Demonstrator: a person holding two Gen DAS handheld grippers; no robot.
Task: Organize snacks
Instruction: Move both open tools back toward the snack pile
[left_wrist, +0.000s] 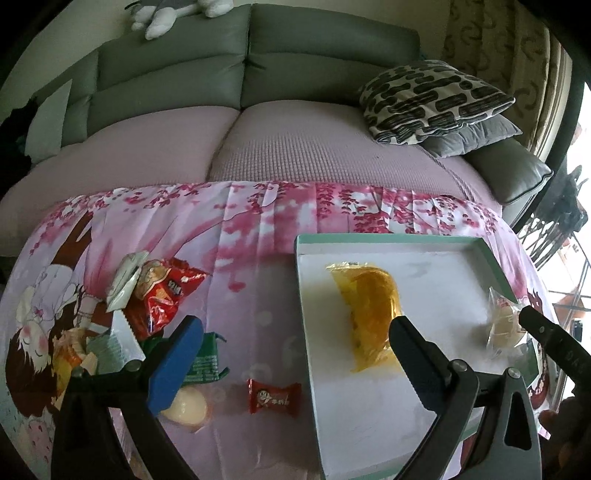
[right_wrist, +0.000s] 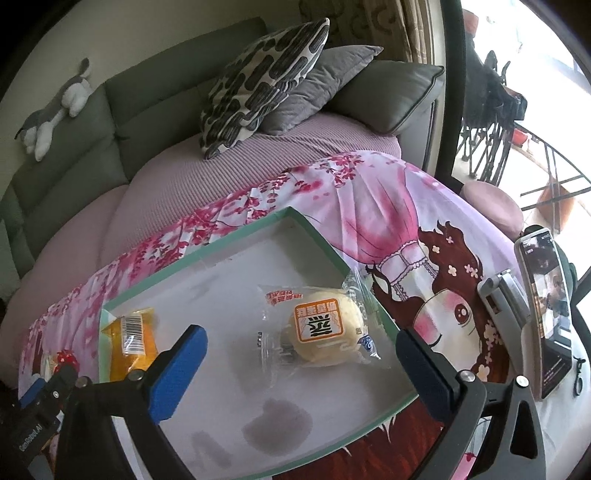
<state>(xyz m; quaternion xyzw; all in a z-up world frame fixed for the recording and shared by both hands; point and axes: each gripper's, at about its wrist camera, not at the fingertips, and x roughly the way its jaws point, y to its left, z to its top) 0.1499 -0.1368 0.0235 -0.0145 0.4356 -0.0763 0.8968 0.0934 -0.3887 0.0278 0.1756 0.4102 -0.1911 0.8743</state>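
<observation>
Both the left gripper (left_wrist: 295, 354) and right gripper (right_wrist: 301, 363) gaped empty over the tray (right_wrist: 236, 236), whose wrapped bun (right_wrist: 325, 332) carried unreadable orange-framed characters.

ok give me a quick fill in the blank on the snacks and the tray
1. The tray holds ____ wrapped snacks.
2. The orange snack lies inside the ____.
3. The small red candy lies on the ____, outside the tray.
4. Both tongs, left and right, stand ____.

Missing words: two; tray; tablecloth; open
</observation>
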